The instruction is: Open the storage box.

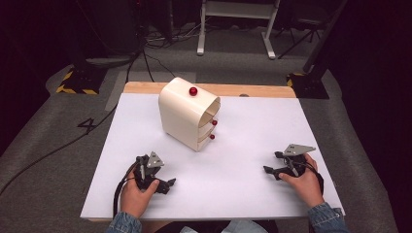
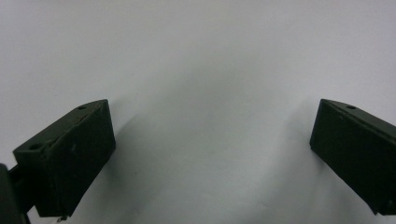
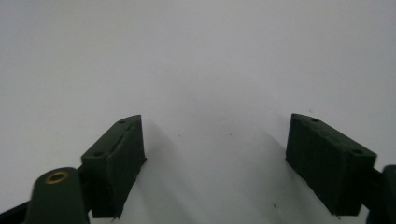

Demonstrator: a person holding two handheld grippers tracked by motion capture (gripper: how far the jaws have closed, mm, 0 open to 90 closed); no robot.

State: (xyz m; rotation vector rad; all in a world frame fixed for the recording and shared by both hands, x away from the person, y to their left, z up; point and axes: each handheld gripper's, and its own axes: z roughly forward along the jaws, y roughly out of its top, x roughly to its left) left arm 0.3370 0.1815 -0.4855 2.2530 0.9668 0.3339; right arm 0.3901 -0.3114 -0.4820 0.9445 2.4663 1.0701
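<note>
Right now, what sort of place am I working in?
Probably a lab or recording studio, not a home: a white-topped table on grey carpet, cables trailing across the floor, and yellow-black hazard-striped stand bases. A cream mini drawer cabinet stands alone as the test piece.

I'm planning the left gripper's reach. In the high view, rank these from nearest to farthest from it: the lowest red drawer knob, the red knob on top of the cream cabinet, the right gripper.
1. Lowest red drawer knob, on the cream rounded drawer cabinet's front, up and right of the left gripper.
2. Red knob on top, farther back.
3. Right gripper, across the white table to the right.
</note>
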